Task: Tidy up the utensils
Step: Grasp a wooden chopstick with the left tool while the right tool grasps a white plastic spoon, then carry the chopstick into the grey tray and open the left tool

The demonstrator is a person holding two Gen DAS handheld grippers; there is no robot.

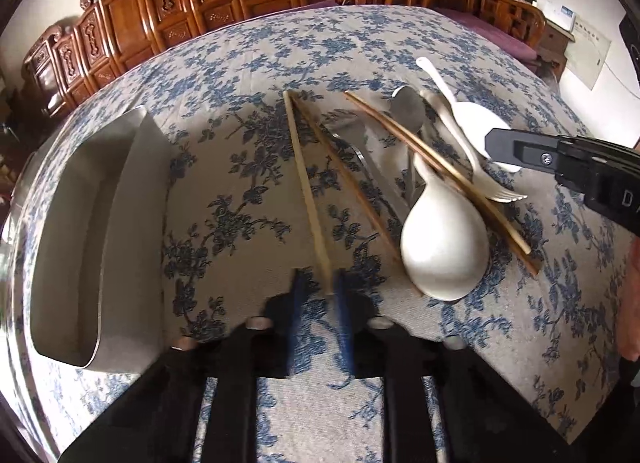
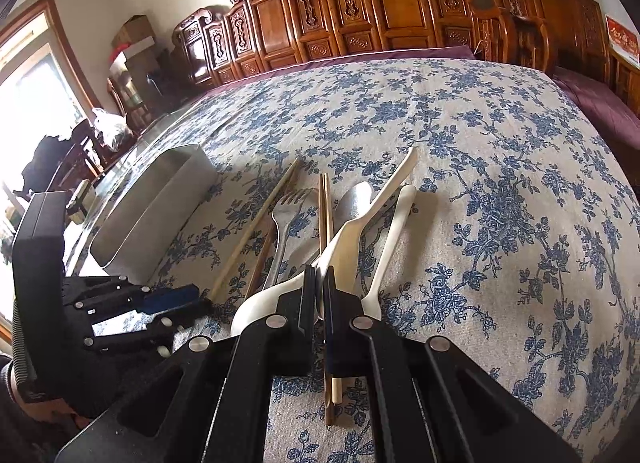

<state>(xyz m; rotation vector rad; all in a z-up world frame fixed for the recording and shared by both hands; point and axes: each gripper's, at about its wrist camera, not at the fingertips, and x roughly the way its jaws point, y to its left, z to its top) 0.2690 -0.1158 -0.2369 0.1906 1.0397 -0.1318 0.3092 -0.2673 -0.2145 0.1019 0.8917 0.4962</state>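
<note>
A pile of utensils lies on the blue floral tablecloth (image 1: 224,191): a pale chopstick (image 1: 304,183), a darker chopstick (image 1: 352,191), a second chopstick pair (image 1: 440,171), a metal fork (image 1: 352,135), a metal spoon (image 1: 408,107), two white spoons (image 1: 444,247) and a white plastic fork (image 1: 496,191). My left gripper (image 1: 320,283) is shut on the pale chopstick's near end. My right gripper (image 2: 318,287) is shut on the rim of a white spoon (image 2: 360,223); it also shows in the left wrist view (image 1: 520,151). A steel utensil holder (image 1: 92,239) lies on its side at the left.
Carved wooden chairs (image 2: 360,3) line the far side of the table. A purple cloth (image 2: 600,103) shows past the table's right edge. The left gripper body (image 2: 120,311) sits at the lower left of the right wrist view.
</note>
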